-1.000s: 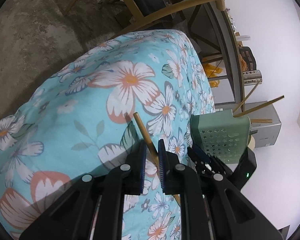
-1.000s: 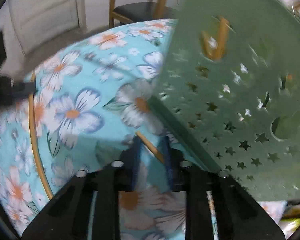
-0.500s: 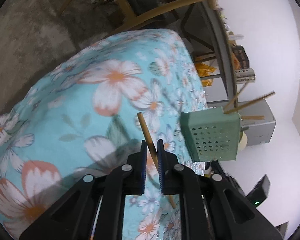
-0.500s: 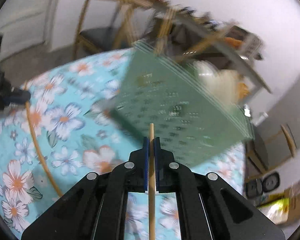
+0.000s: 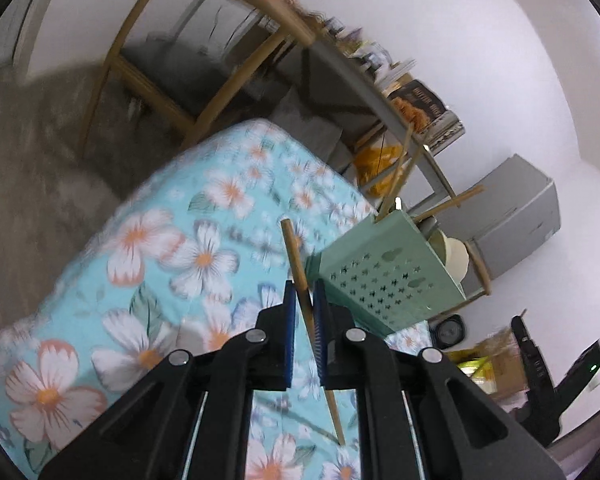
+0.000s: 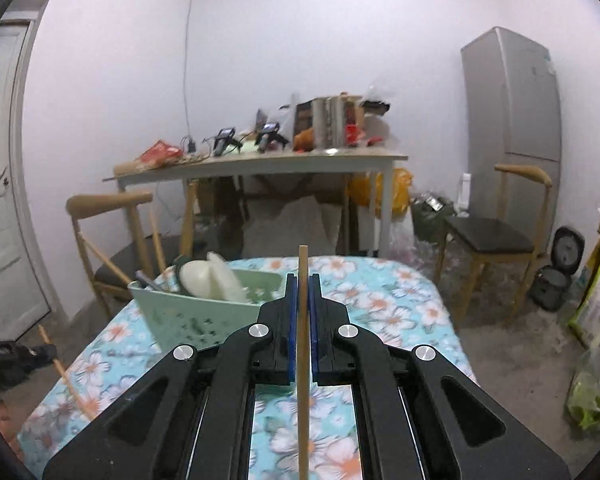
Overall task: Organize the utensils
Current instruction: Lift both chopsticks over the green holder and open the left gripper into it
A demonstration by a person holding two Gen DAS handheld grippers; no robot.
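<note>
My left gripper [image 5: 303, 296] is shut on a wooden chopstick [image 5: 296, 256] and holds it above the floral tablecloth [image 5: 160, 248], just left of the green perforated utensil basket [image 5: 384, 276]. Several chopsticks [image 5: 396, 176] stick out of the basket. My right gripper [image 6: 303, 288] is shut on another chopstick [image 6: 303, 360] held upright. In the right wrist view the basket [image 6: 192, 312] sits to the left, holding a white utensil [image 6: 216, 280]. The left gripper [image 6: 16, 354] with its chopstick [image 6: 68, 376] shows at the far left there.
Wooden chairs [image 6: 112, 220] stand beyond the table's far edge, another chair [image 6: 496, 236] at right. A cluttered side table [image 6: 260, 160], a grey fridge [image 6: 512, 120] and a rice cooker [image 6: 556, 268] stand behind. The right gripper's body [image 5: 556, 384] shows at lower right in the left wrist view.
Both grippers have lifted and tilted up with their chopsticks. The right gripper pulled back from the basket, which now sits lower left of it. The left view swung toward the wall.
</note>
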